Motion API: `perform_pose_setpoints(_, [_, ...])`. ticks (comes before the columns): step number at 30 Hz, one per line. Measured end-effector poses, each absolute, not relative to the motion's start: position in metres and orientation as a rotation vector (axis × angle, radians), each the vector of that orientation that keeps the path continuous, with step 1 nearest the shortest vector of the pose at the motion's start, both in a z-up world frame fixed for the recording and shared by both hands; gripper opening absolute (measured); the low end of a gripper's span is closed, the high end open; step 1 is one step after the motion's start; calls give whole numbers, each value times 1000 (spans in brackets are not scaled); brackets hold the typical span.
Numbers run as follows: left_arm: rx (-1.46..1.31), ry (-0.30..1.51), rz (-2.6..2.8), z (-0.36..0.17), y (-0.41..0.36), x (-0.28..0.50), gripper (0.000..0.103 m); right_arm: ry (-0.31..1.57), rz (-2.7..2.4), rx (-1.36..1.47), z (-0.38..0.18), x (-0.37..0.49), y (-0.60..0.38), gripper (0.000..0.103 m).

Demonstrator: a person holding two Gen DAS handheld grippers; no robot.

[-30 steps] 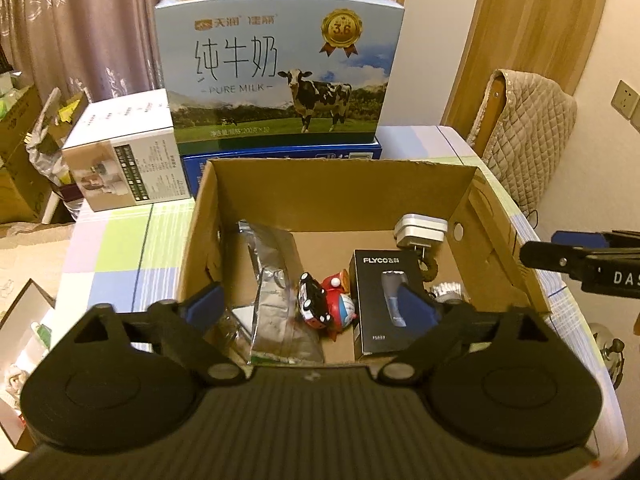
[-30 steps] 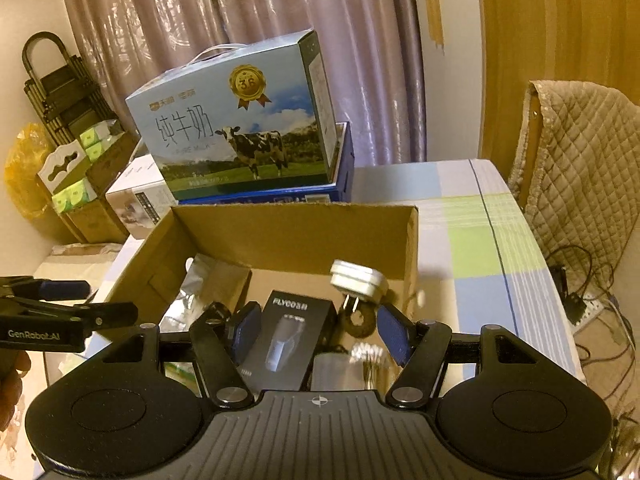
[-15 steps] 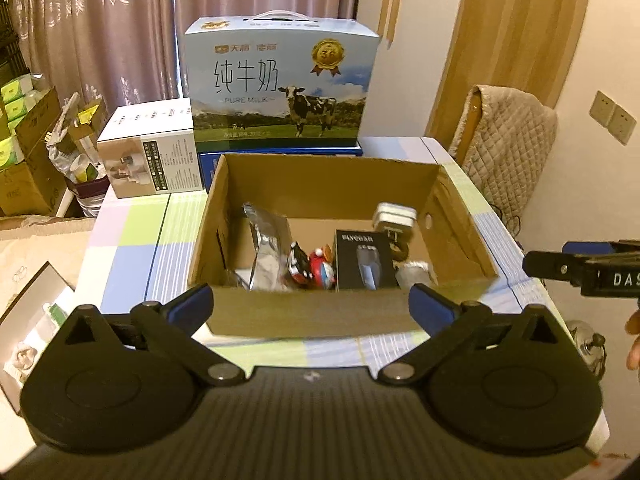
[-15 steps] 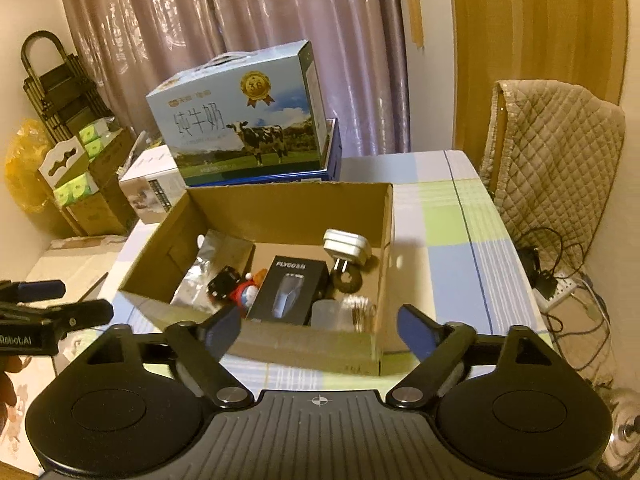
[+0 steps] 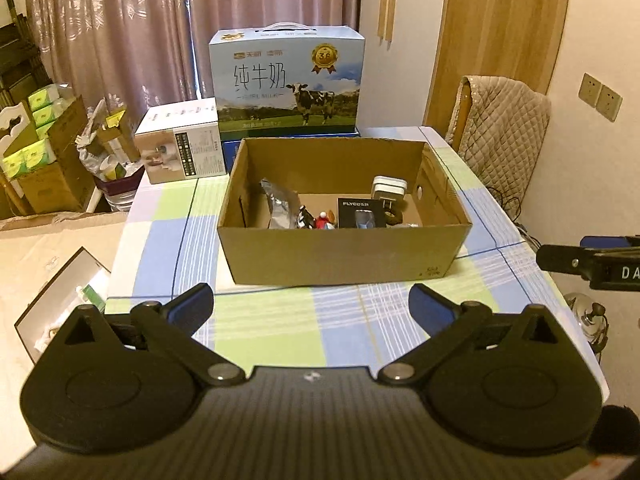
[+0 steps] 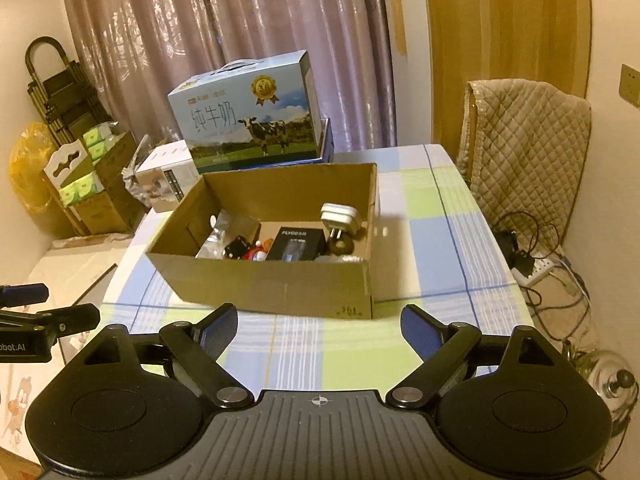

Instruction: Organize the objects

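Note:
An open cardboard box (image 5: 340,256) (image 6: 276,284) stands on the checked tablecloth. Inside lie a silver foil pouch (image 5: 280,208) (image 6: 228,232), a small toy car (image 5: 306,218) (image 6: 236,247), a red and white toy (image 5: 325,222), a black FLYCO box (image 5: 362,212) (image 6: 296,244) and a white plug adapter (image 5: 388,190) (image 6: 338,216). My left gripper (image 5: 310,306) is open and empty, held back from the box's near wall. My right gripper (image 6: 318,326) is open and empty, also in front of the box. Each gripper's side shows in the other's view.
A blue milk carton (image 5: 286,84) (image 6: 248,116) and a white product box (image 5: 182,146) stand behind the cardboard box. A quilted chair (image 5: 504,128) (image 6: 524,140) is at the right. Cables and a power strip (image 6: 532,264) lie on the floor. Boxes crowd the left.
Both grippers have pulled back and up from inside the box to in front of it. Both stay open and empty. The objects in the box have not moved.

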State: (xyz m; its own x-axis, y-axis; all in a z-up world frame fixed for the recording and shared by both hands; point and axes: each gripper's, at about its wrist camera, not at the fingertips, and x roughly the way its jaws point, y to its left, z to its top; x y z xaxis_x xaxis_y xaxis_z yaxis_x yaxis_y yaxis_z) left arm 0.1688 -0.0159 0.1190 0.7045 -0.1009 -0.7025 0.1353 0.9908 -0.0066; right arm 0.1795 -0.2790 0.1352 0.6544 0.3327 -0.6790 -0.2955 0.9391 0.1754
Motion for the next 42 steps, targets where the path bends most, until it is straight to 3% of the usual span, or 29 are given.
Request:
perform_pose_setpoints(19, [11,758,-109,119,-19,96,102,811,369,38,129,110,-288,86])
perform_pose_setpoints(42, [1,794,-118,104,-26,73,102,815,385,17,124,91,-281,86])
